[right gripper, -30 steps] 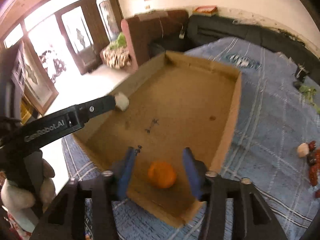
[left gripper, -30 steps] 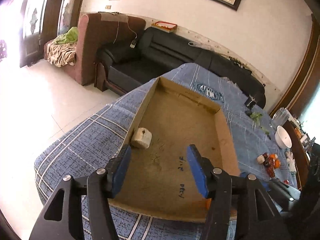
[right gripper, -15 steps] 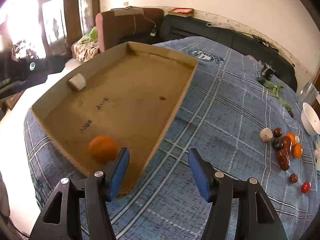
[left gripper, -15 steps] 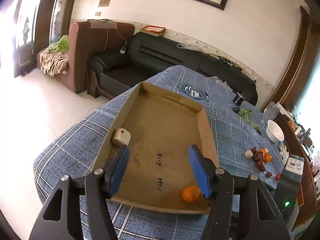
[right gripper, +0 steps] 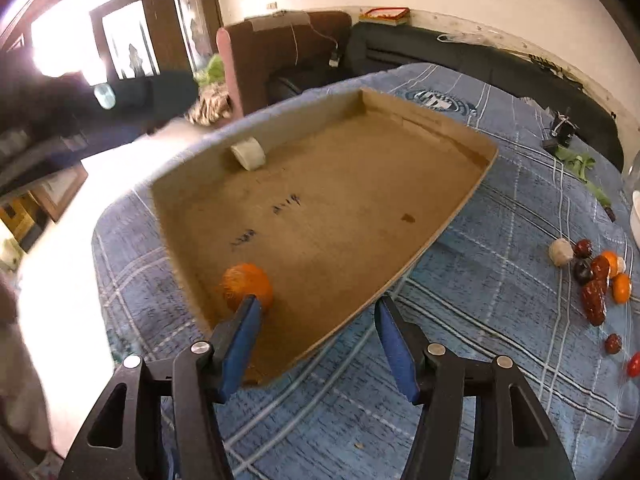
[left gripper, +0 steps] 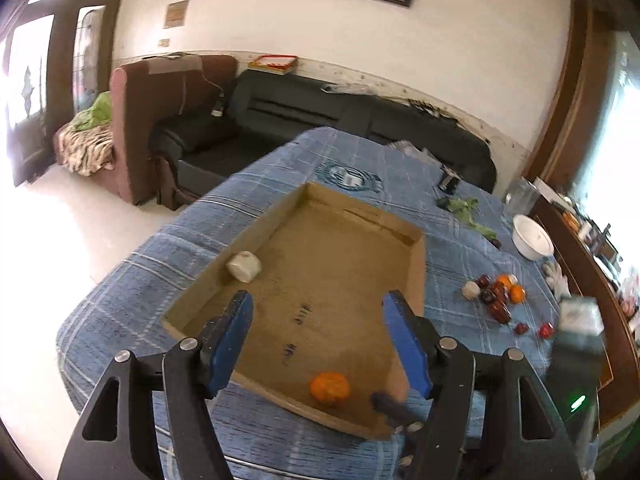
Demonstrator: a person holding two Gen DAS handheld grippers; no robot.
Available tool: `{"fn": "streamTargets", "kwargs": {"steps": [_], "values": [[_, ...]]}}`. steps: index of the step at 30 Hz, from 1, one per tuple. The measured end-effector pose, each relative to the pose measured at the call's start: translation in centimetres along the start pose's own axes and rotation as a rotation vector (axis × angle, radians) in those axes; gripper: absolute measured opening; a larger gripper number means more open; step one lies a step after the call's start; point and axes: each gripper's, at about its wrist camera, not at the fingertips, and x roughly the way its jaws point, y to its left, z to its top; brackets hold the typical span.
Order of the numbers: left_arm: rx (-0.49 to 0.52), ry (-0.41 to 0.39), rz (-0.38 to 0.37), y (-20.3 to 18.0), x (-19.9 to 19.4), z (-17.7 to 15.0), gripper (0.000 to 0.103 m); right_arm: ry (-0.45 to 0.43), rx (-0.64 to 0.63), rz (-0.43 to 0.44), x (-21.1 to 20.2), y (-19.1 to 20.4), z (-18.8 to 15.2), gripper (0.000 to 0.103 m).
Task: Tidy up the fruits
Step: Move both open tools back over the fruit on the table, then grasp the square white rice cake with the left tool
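A shallow cardboard tray [left gripper: 418,264] [right gripper: 460,216] lies on the blue checked tablecloth. In it are an orange [left gripper: 330,387] [right gripper: 246,285] near the near edge and a white lump [left gripper: 244,266] [right gripper: 249,153] by the left wall. A pile of loose fruit [left gripper: 498,296] [right gripper: 596,276], dark red, orange and white pieces, lies on the cloth right of the tray. My left gripper [left gripper: 316,340] is open and empty above the tray's near half. My right gripper [right gripper: 318,336] is open and empty over the tray's near right corner, the orange by its left finger.
A white bowl [left gripper: 532,236] and green leaves [left gripper: 466,210] lie at the table's far right. A black sofa [left gripper: 320,116] and brown armchair [left gripper: 160,120] stand behind the table. A wooden sideboard [left gripper: 592,280] runs along the right.
Both grippers have pulled back and up from the tray. The right gripper released the orange, which now rests in the tray, and swung right toward the loose fruit before drifting back.
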Motion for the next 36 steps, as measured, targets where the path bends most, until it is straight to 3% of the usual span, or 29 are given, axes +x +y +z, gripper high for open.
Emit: {"fn": "streamTargets", "kwargs": {"steps": [4, 7, 14, 22, 29, 33, 36], "values": [[0.059, 0.025, -0.036, -3.0, 1.2, -0.2, 0.067, -0.044, 0.076, -0.048, -2.8, -4.8, -0.9, 0.069], [0.106, 0.051, -0.067, -5.7, 2.5, -0.5, 0.067, -0.06, 0.164, -0.136, -4.8, -10.2, -2.3, 0.069], [0.211, 0.154, -0.203, -12.9, 7.4, -1.3, 0.067, -0.063, 0.381, -0.293, -7.2, -21.3, -4.6, 0.068], [0.274, 0.234, -0.222, -19.0, 15.7, -0.6, 0.067, -0.06, 0.385, -0.317, -5.9, -23.7, -4.2, 0.068], [0.3, 0.29, -0.212, -20.5, 21.1, -0.3, 0.066, -0.05, 0.374, -0.284, -4.7, -24.5, -4.5, 0.068], [0.3, 0.314, -0.233, -20.3, 22.4, -0.5, 0.048, -0.04, 0.316, -0.278, -4.1, -23.6, -3.2, 0.068], [0.287, 0.321, -0.302, -20.0, 22.5, -0.6, 0.036, -0.019, 0.269, -0.273, -2.9, -22.9, -2.3, 0.065]]}}
